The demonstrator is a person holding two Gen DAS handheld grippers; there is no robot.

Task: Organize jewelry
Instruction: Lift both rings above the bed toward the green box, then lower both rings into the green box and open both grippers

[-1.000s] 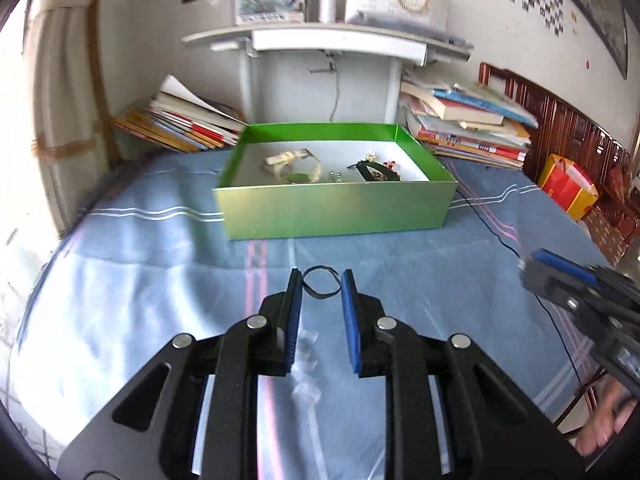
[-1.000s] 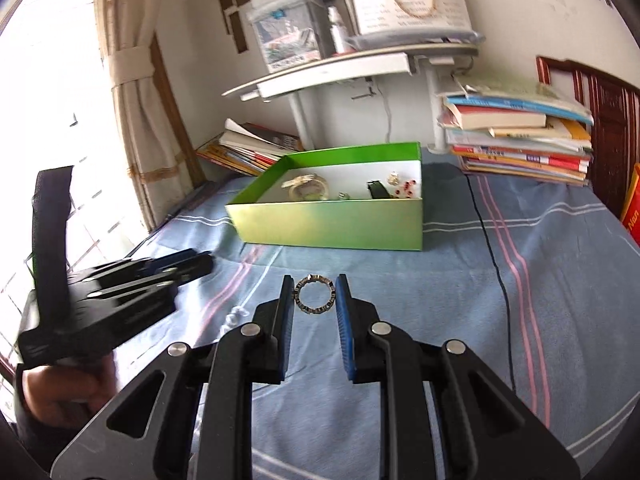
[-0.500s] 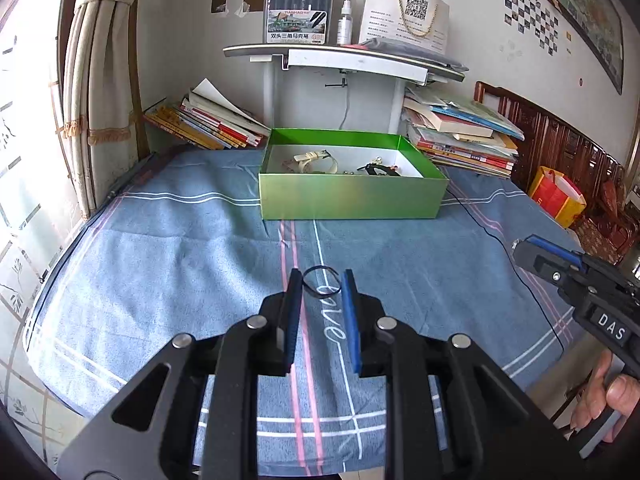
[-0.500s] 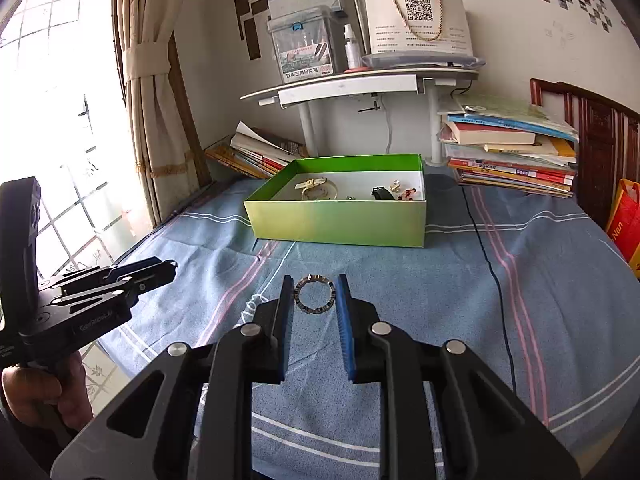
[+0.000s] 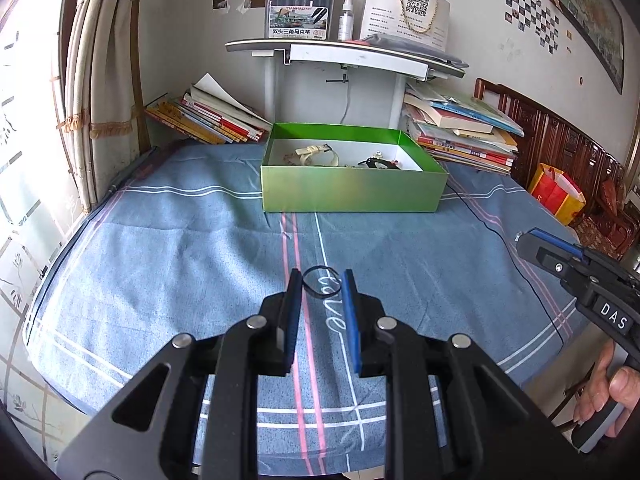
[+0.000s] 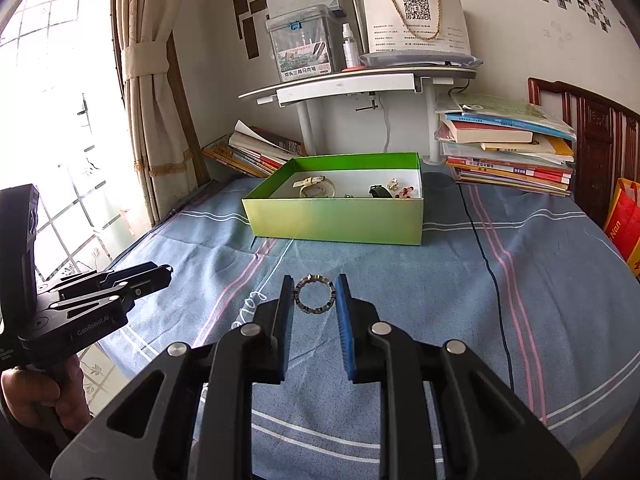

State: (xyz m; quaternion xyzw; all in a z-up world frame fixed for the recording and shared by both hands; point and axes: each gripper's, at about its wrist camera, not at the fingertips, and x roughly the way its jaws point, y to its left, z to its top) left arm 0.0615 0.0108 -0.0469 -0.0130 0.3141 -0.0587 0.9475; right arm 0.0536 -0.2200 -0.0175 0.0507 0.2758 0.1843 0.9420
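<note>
Left gripper (image 5: pixel 320 280): lower centre of the left wrist view; jaws nearly closed, the blue pads pinching a thin black ring (image 5: pixel 320 287) at their tips, held upright above the bedspread.

Right gripper (image 6: pixel 314 294): lower centre of the right wrist view; jaws equally narrow, clamped on a beaded ring (image 6: pixel 314 294) with dark and pale segments, also clear of the cloth.

Bedspread (image 5: pixel 180 248): blue cloth with pink and white stripes, filling the middle of both views; no loose jewelry shows on it.

Cable (image 6: pixel 486 264): one thin black line running down the right side of the cloth.

Green box (image 5: pixel 352 196): upper centre of both views, well apart from both grippers, open-topped with a white floor.

Box contents: a cream watch (image 6: pixel 316 186) at its left, a black strap piece (image 6: pixel 378 191) and small red beads (image 6: pixel 406 191) at its right; other bits are too small to tell.

Step in hand: probably carrying both rings to the box.

Doing it well: keep both grips steady, since each ring sits only at the pad tips; clear the near wall before lowering, and let go low over bare white floor so nothing bounces or tangles with the watch.

Counts: two grippers, two rings, one box, one watch.

Book piles: one leaning at the box's left, one stacked at its right.

Shelf (image 6: pixel 360 84): one, top centre.
</note>
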